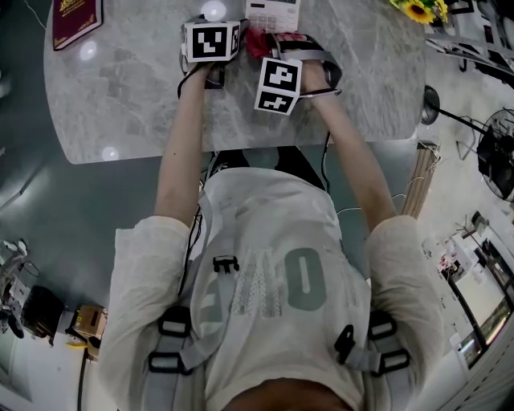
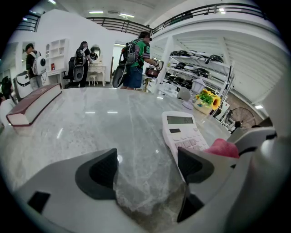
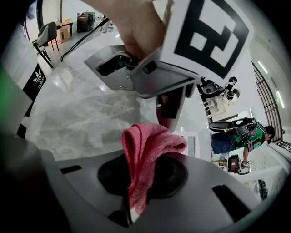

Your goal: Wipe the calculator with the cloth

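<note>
Left gripper (image 2: 148, 169): fingers are held released and wide apart, with only the marble desk (image 2: 82, 127) seen between them. Right gripper (image 3: 138, 177): fingers are clenched on the red cloth (image 3: 148, 143), which is bunched above them. The white calculator (image 2: 181, 129) is laid flat on the desk, just beside the left gripper, with the cloth at its near end.

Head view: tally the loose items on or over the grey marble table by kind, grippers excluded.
white calculator: 1
red cloth: 1
dark red book: 1
bunch of yellow sunflowers: 1
Total: 4
</note>
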A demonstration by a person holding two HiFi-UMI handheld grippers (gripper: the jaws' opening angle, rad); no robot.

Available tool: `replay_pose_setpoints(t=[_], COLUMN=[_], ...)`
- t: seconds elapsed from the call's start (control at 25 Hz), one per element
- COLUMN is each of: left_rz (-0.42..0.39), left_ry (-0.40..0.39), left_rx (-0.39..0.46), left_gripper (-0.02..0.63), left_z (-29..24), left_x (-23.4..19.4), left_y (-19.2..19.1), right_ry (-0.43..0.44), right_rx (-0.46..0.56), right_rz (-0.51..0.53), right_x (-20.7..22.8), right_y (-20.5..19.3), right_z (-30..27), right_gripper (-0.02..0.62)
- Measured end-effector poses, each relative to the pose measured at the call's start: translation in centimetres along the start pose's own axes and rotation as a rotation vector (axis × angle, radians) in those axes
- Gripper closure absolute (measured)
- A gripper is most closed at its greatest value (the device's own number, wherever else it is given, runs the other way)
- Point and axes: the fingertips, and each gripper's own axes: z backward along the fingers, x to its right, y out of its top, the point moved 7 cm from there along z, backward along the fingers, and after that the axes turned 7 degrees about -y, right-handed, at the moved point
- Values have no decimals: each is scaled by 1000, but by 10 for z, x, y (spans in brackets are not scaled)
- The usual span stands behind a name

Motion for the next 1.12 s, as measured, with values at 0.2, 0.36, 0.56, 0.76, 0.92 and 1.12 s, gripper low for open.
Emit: replay_pose_setpoints(t=[0.2, 0.36, 0.56, 0.76, 0.92, 1.12], left_rz=[-6, -4, -1, -2, -3, 0], left_ry=[1, 1, 2, -1, -2, -1], left_rx=[1, -3, -9, -7, -9, -12], left_gripper=[187, 187, 187, 187, 187, 187], left_z=[1, 0, 0, 0, -1, -1], left_x=[0, 0, -2, 0, -1, -1], left_y=[2, -1, 0, 1, 1, 1], right_ry=[-113, -191, -213, -191, -178, -171], right_rx=[-28, -67, -101, -122, -133, -135], right_rz=[6, -1, 2, 7, 13, 22], right_x=[50, 90, 114, 113, 109, 107], right_y=[-18, -35, -49, -56, -59, -61], right_z=[2, -1, -13, -27, -34, -39], right_gripper=[543, 543, 543, 543, 543, 543])
